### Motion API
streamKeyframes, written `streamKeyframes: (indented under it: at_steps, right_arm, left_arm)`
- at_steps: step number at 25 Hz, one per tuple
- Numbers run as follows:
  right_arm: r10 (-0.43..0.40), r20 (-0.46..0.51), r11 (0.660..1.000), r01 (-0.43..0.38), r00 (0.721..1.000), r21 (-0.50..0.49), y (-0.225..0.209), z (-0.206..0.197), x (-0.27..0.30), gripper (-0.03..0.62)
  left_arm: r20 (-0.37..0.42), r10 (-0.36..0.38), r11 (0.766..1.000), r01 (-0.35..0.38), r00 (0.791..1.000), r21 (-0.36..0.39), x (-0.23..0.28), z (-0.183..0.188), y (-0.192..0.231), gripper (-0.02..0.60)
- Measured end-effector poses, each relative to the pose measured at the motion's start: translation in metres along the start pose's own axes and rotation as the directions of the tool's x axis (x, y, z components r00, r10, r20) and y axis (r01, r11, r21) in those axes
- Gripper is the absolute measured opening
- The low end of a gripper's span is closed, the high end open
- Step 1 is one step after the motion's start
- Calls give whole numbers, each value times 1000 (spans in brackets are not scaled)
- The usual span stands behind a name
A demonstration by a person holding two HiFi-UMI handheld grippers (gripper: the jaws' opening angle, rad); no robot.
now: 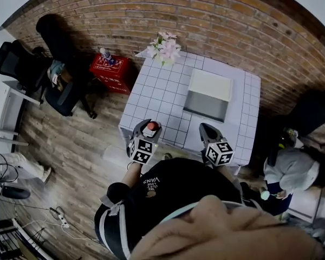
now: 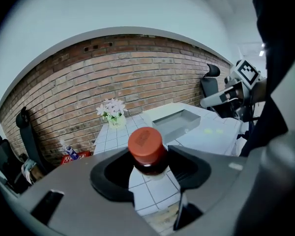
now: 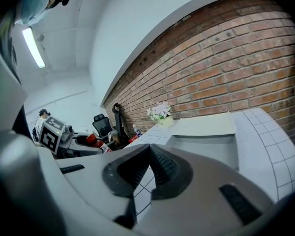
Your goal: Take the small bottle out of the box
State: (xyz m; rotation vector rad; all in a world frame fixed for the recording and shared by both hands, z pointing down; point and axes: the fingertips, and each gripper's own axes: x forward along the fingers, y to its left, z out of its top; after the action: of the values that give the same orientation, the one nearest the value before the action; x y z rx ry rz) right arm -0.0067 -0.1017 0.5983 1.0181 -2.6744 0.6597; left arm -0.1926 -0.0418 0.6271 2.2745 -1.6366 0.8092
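Observation:
A small bottle (image 1: pixel 151 126) with a red cap is held over the near edge of the white tiled table (image 1: pixel 157 93). My left gripper (image 1: pixel 150 130) is shut on the bottle (image 2: pixel 146 149) just below the cap, and the bottle stands upright between the jaws. The grey box (image 1: pixel 190 108) lies open on the table farther back, its pale lid (image 1: pixel 210 84) flat behind it. The box (image 2: pixel 179 122) is well clear of the bottle. My right gripper (image 1: pixel 208 130) hovers at the table's near edge on the box's side, its jaws (image 3: pixel 148 154) shut with nothing in them.
A vase of flowers (image 1: pixel 163 47) stands at the table's far left corner. A red crate (image 1: pixel 109 72) and black office chairs (image 1: pixel 21 64) are on the wooden floor to the left. Another person (image 1: pixel 295 169) is at the right. A brick wall runs behind.

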Motion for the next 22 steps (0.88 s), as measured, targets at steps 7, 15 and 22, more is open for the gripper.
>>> streamKeyframes:
  at_steps: [7,15,22]
  right_arm:
    - [54,-18,998,-54,998,-21,-19,2,-18,-2]
    - [79,-35,996,-80,996,-29,-42,-2,-41,-2]
    - [101,-46,994,-103,994,-29,-51,-5,-53,-2]
  left_arm:
    - [-8,51,998,-51,999,-43,-3,6,-32,225]
    - [-13,79,994,-80,997,-68,0,13,-65,225]
    - [-12,102,991,-103,995,-90,-3,17,-85,225]
